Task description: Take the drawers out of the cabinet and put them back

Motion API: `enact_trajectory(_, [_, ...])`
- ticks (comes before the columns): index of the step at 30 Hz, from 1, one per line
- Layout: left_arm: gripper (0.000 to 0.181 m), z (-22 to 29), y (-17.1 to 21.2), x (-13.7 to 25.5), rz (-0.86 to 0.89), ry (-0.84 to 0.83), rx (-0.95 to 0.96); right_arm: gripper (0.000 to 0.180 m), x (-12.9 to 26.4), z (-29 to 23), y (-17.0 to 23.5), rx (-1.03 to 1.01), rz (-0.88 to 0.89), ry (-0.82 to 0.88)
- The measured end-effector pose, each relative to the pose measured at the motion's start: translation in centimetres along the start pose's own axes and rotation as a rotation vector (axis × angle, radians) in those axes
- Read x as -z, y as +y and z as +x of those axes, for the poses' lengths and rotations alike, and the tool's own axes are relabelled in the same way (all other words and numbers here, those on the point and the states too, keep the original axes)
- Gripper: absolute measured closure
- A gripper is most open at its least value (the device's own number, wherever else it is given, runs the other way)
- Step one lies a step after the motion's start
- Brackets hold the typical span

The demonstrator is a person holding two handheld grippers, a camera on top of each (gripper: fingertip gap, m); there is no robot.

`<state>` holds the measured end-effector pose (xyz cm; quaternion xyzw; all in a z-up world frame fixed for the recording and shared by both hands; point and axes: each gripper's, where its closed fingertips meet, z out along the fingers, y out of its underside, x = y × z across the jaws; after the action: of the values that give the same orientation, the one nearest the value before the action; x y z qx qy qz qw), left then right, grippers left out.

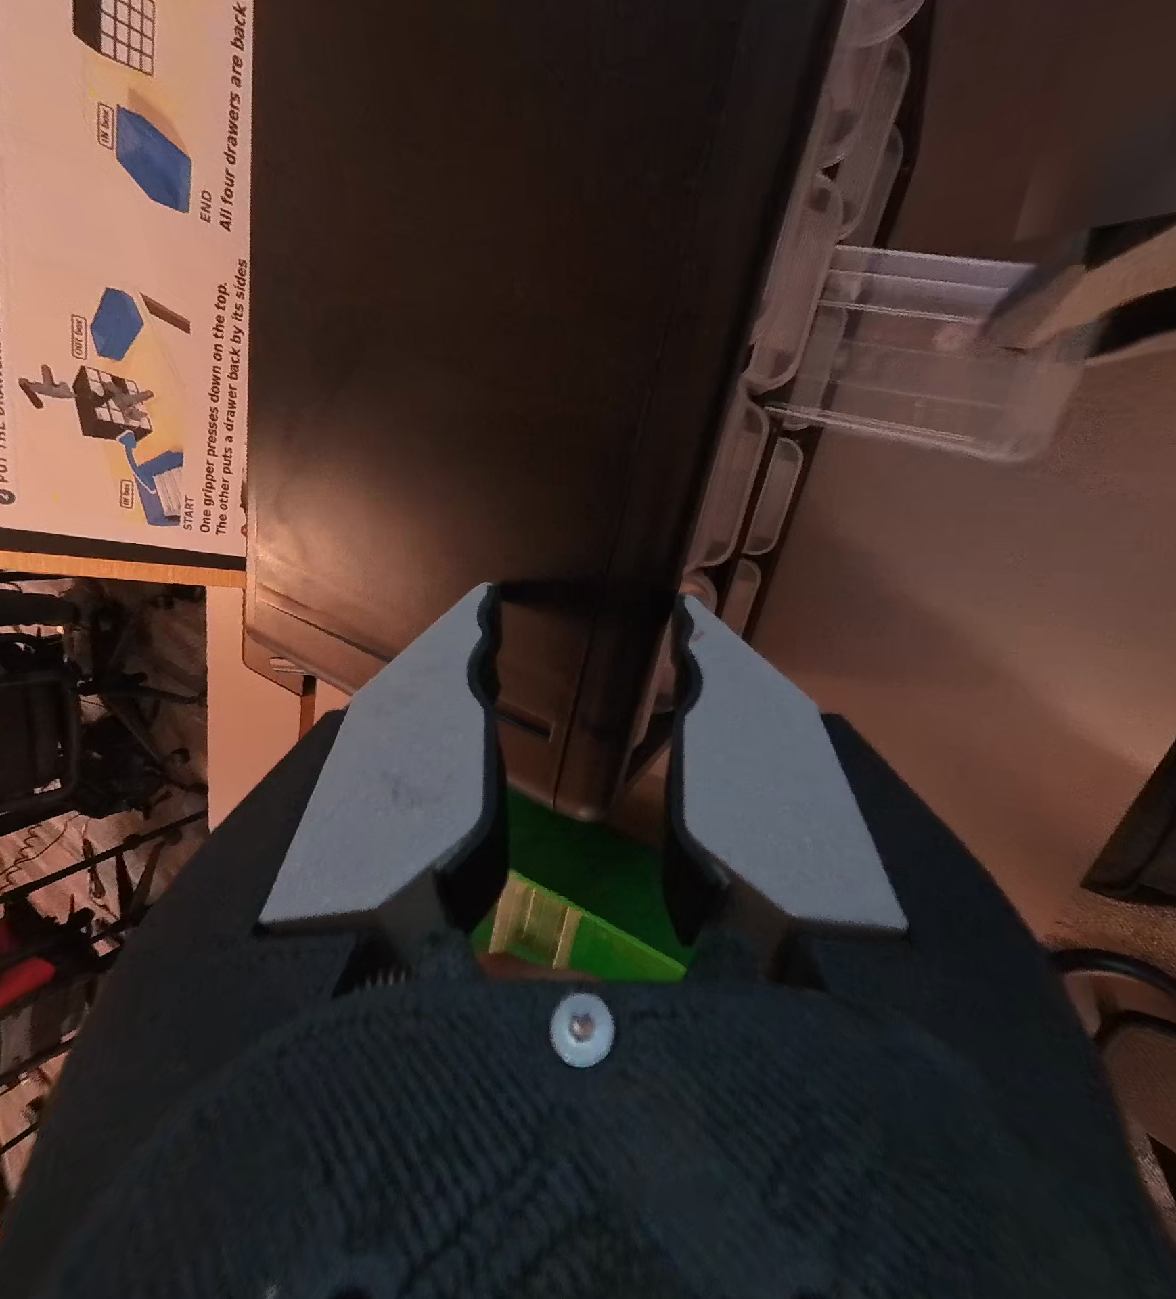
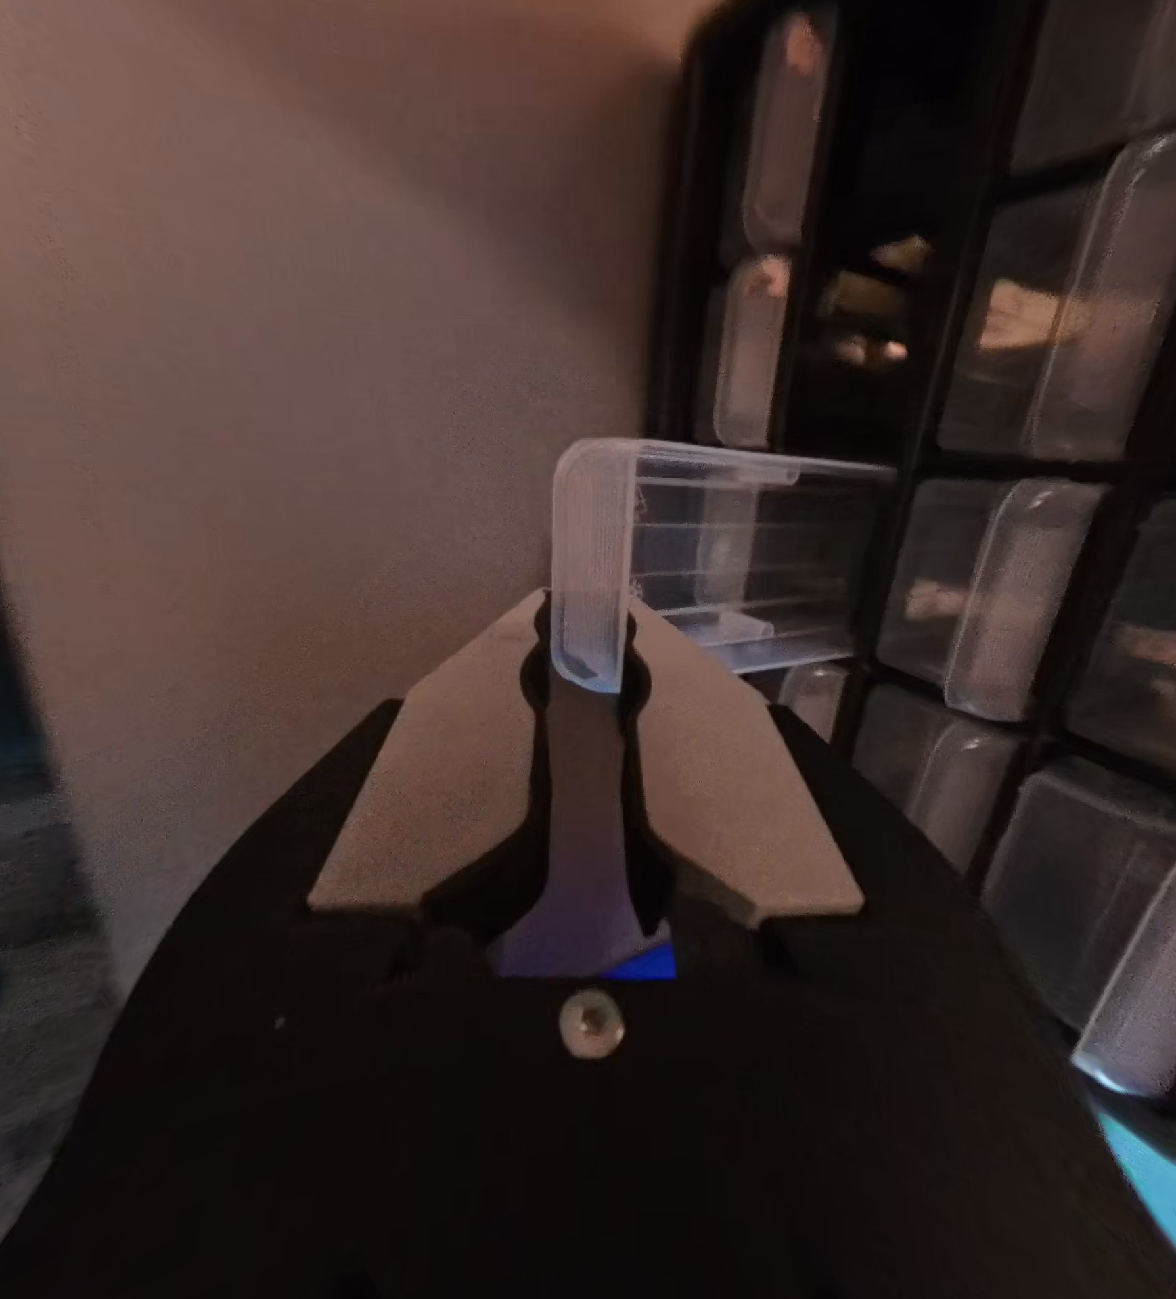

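- Left wrist view, upper left of the frame: a printed instruction sheet (image 1: 100, 267) with small drawings lies flat, partly under the cabinet's edge.
- Lower left of that view: dark, cluttered equipment with a red patch, too blurred to name.
- Centre: the left tool (image 1: 589, 618) has its grey fingers spread, one on either side of the dark cabinet (image 1: 501, 281), near its top corner edge; whether they touch it I cannot tell.
- Between the finger bases a green surface (image 1: 592, 879) shows.
- Right of centre: a row of clear drawer fronts runs along the cabinet's face, and one clear drawer (image 1: 922, 351) sticks out of it toward the right edge, met there by the blurred other tool.
- Right wrist view, left half: a plain pale surface fills the frame.
- Centre: the right tool (image 2: 589, 654) is pinching the front lip of the clear drawer (image 2: 712, 555), which is pulled partway out of its slot.
- Right: the cabinet (image 2: 922, 457) grid holds other clear drawers, pushed in.
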<state>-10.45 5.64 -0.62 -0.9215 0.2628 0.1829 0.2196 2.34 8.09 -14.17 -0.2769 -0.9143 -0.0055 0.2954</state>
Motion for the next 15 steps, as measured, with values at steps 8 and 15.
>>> enact_trajectory(8, [0.133, 0.0, 0.0, -0.1, -0.014, -0.013, -0.003, 0.154, -1.5, 4.4, 0.9, -0.093, -0.031, 0.275])
enact_trajectory(15, [0.133, 0.0, 0.0, -0.1, -0.026, -0.013, -0.010, 0.160, 1.7, 2.3, -1.2, -0.100, 0.159, 0.203])
